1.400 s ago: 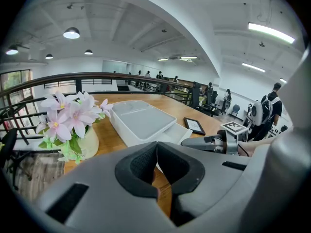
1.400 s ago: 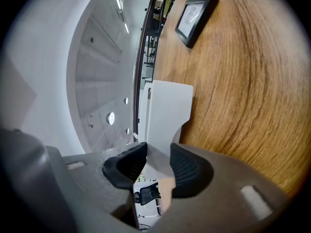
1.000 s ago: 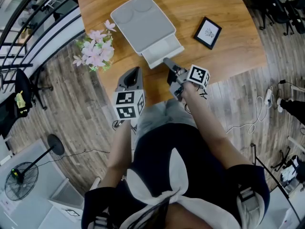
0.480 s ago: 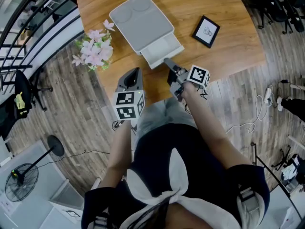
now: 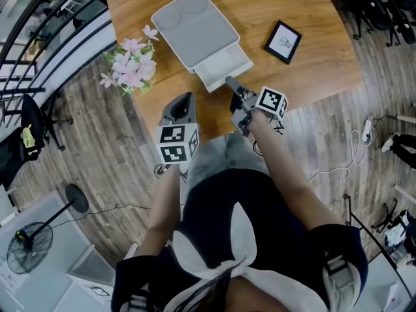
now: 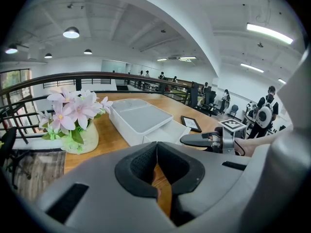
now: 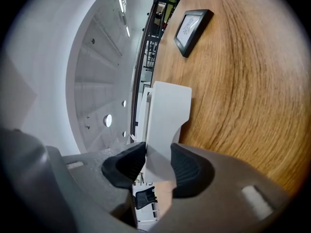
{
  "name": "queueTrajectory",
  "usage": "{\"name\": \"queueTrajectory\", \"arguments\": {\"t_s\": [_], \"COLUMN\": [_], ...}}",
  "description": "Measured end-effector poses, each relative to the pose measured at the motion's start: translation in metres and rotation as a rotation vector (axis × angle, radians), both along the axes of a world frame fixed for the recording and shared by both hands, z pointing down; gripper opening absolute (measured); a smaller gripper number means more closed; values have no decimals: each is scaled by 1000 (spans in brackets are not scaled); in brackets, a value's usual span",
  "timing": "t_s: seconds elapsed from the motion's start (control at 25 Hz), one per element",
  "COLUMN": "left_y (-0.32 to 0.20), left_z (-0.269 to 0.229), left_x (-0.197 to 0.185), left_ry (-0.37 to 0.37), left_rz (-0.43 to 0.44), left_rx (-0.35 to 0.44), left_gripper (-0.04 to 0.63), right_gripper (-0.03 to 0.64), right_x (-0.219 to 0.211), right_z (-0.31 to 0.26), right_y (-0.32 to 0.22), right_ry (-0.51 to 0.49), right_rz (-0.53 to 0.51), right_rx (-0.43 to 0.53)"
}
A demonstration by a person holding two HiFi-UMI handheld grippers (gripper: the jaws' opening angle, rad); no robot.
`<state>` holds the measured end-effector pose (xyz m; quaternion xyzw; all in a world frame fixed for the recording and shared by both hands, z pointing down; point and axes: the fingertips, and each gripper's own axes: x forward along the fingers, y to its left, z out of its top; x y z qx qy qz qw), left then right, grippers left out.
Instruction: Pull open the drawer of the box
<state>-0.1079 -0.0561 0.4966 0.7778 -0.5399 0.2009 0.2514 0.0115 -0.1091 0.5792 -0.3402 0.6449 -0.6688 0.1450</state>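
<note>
Round wooden table (image 5: 312,38) on a plank floor, railing beyond.

- White box (image 5: 195,31) mid-table. Its drawer (image 5: 224,70) is part-way out toward the person.
- Right gripper (image 5: 229,82): forearm stretched forward, tool rolled on its side and tipped slightly down. The drawer's front lip sits between the jaws with both pads against it. The jaws have just been easing apart.
- Left gripper (image 5: 184,99): held back at the table's near edge, angled down, jaws together on nothing.
- Pink flowers (image 5: 130,67) left of the box, framed picture (image 5: 283,43) right of it. Its print is too small to read.
</note>
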Motion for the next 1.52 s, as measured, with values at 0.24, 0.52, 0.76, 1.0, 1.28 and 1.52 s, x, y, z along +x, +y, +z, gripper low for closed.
{"name": "queueTrajectory", "arguments": {"t_s": [0.24,0.52,0.76,1.0,1.28,1.52], "left_y": [1,1,1,3,4,5], "left_z": [0,-2,-1,0,2,1], "left_x": [-1,-2,-4,-5,-5,-5], "left_ry": [2,5,3,5,8,8], "left_rz": [3,5,4,0,-4,-6], "left_rx": [0,3,1,-1,-2,-3], "left_gripper": [18,18,18,18,18,18], "right_gripper": [163,206,206,173,167,167], "right_x": [0,-2,-3,-1,-1,0], "right_z": [0,5,5,5,5,4], "right_y": [-1,0,-4,-12,-12,-8], "right_ry": [4,13,-17,-22,-26,-29], "right_rz": [7,9,56,59,69,64], "right_rx": [-3,-54,-63,-42,-41,-44]}}
